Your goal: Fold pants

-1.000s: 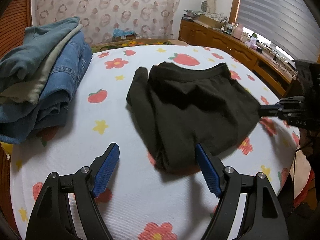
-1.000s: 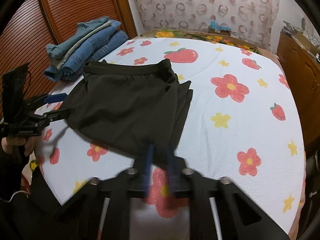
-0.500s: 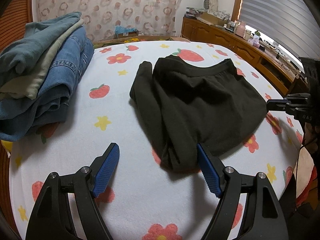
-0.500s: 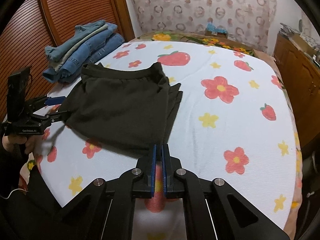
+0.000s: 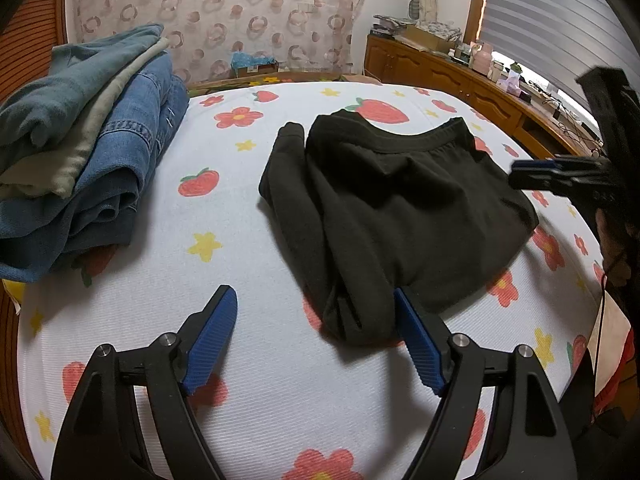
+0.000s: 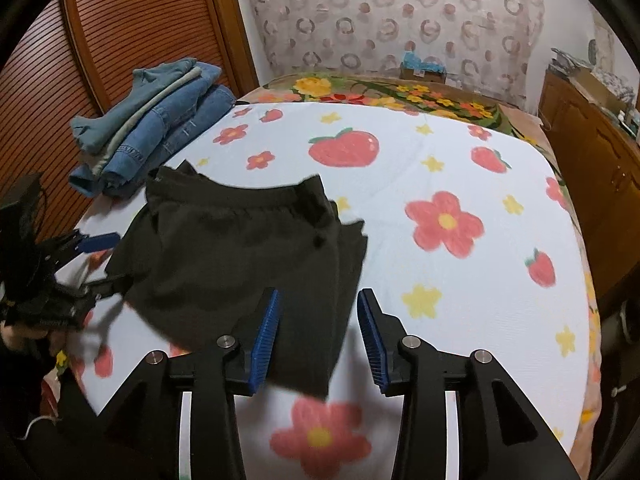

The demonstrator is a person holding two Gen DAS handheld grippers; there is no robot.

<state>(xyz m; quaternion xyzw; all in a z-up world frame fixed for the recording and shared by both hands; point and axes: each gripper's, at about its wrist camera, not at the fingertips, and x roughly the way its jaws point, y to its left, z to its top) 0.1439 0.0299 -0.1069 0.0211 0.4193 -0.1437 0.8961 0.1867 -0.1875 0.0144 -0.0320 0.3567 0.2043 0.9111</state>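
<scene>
Black pants [image 6: 248, 256] near corner blurred; pile of jeans [image 5: 80, 168] prob. cut off left.

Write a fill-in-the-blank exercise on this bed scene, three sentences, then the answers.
1. The folded pants on the bedsheet are ____ in colour.
2. The stack of denim clothes lies beside the wooden ____ door.
3. The biggest fruit printed on the bedsheet, beyond the waistband, is a ____.

Missing words: black; slatted; strawberry
</scene>
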